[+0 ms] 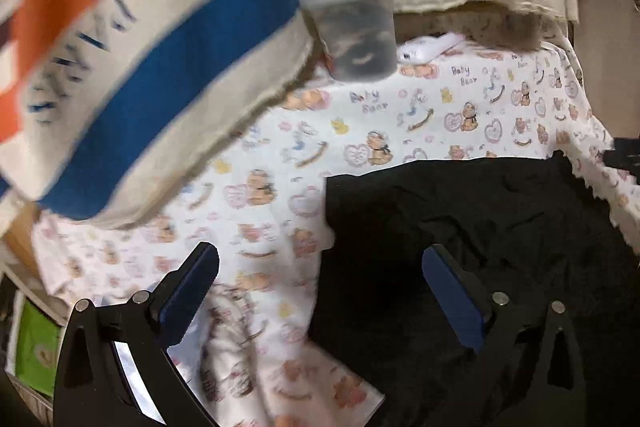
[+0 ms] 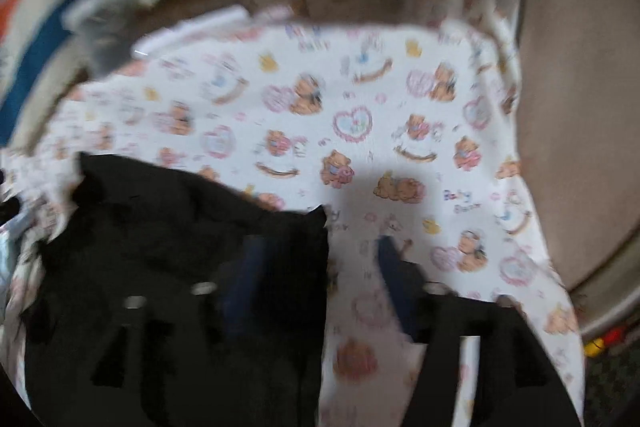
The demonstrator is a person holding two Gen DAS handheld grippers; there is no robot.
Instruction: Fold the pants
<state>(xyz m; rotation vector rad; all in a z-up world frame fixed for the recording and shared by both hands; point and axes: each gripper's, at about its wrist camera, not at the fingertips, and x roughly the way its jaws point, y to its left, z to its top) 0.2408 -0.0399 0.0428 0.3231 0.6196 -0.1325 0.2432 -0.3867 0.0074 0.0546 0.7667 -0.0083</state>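
Right wrist view is heavily blurred; edges and small detail there cannot be read. The black pants (image 2: 168, 227) fill the area under and ahead of the right claw (image 2: 320, 247), cut off at the lower frame edge. Its fingers stand apart, one over the pants, one over the bear-print sheet (image 2: 360, 99); nothing is held between them.

The left claw (image 1: 320, 259) is spread wide and empty. The pants (image 1: 480, 227) lie under its right finger, the sheet (image 1: 260, 207) under its left. Ahead stands a translucent container (image 1: 352, 35), contents indistinct. A blue-and-orange striped cloth (image 1: 200, 27) hangs beyond, hiding what is behind it.
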